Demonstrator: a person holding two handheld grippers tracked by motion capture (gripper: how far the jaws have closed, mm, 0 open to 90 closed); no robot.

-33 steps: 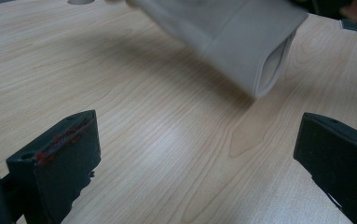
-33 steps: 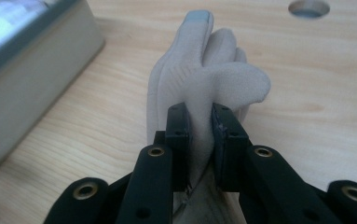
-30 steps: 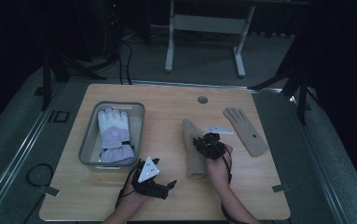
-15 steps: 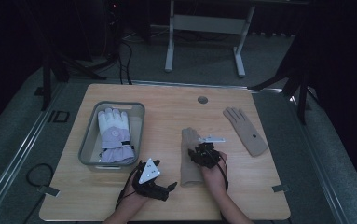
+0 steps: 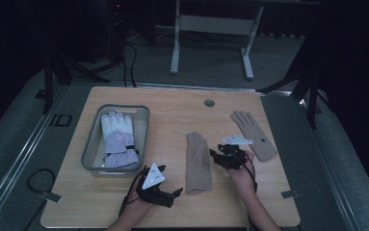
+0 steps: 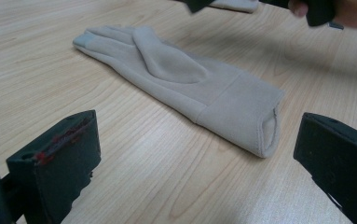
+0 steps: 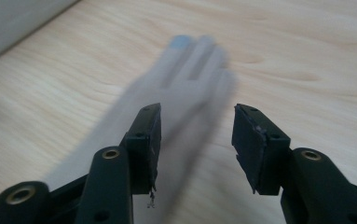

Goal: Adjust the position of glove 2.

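Observation:
A tan glove (image 5: 198, 162) lies flat in the middle of the wooden table (image 5: 172, 103), fingers pointing away from me, cuff near. In the left gripper view the tan glove (image 6: 185, 79) lies just ahead, its cuff opening facing my wide-open left gripper (image 6: 198, 130). That left gripper (image 5: 175, 196) rests on the table, left of the cuff. My right gripper (image 5: 216, 159) hovers just right of the glove, pointing at it. Its jaws have just been opening, and the right gripper (image 7: 197, 116) holds nothing, with the blurred glove (image 7: 185, 79) beyond it. A second tan glove (image 5: 253, 128) lies further right.
A grey bin (image 5: 91, 144) at the left holds a pair of white and lavender ski gloves (image 5: 118, 139). A round cable hole (image 5: 209, 103) sits near the table's far edge. Bare wood stretches along the front and behind the gloves.
The right gripper was shut on the middle glove, drew it a little towards me, then let go and moved off to the right. The left gripper stayed put.

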